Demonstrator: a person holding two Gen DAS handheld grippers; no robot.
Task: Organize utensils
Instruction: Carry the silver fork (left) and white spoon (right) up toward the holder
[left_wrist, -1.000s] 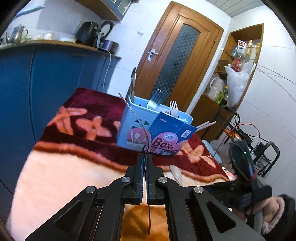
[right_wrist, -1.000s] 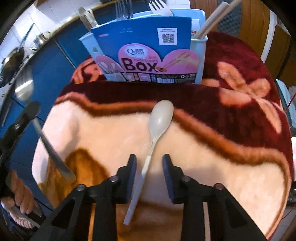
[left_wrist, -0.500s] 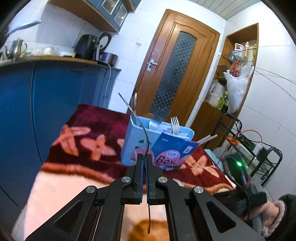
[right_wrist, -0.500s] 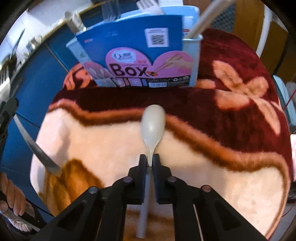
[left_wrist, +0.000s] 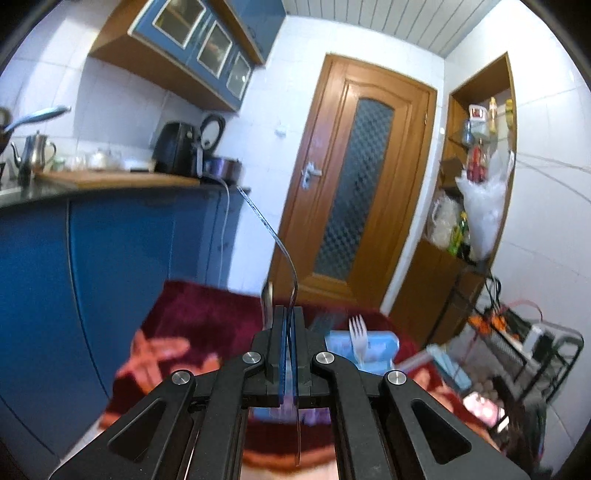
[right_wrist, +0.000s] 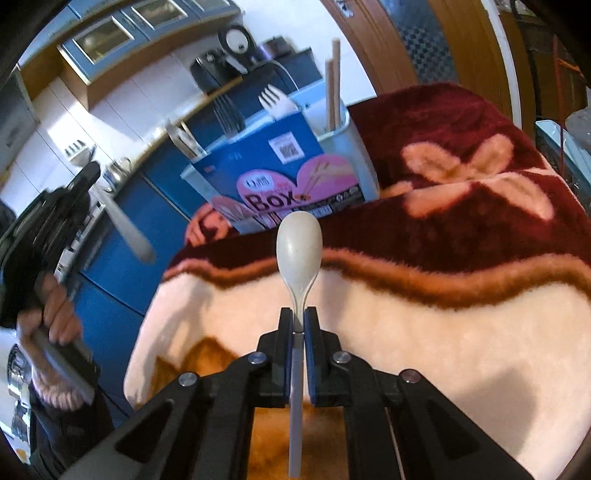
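My left gripper (left_wrist: 289, 314) is shut on a metal spoon (left_wrist: 275, 236), seen edge-on, raised above the light blue utensil box (left_wrist: 376, 349). The same gripper (right_wrist: 83, 184) and its spoon (right_wrist: 127, 230) show at the left of the right wrist view. My right gripper (right_wrist: 298, 315) is shut on the handle of a beige plastic spoon (right_wrist: 299, 247), lifted off the blanket, bowl pointing at the box (right_wrist: 354, 147). The box holds forks (right_wrist: 275, 99), chopsticks (right_wrist: 332, 85) and a blue "Box" card (right_wrist: 280, 177).
A red and cream flowered blanket (right_wrist: 461, 229) covers the table. Blue kitchen cabinets (left_wrist: 110, 266) with a counter, kettle and appliances stand to the left. A wooden door (left_wrist: 354, 192) and shelves (left_wrist: 476, 192) are behind. A wire rack (left_wrist: 535, 350) stands at right.
My right gripper closed on the beige spoon and lifted it off the blanket. My left gripper rose and tilted up with the metal spoon, nearer the box.
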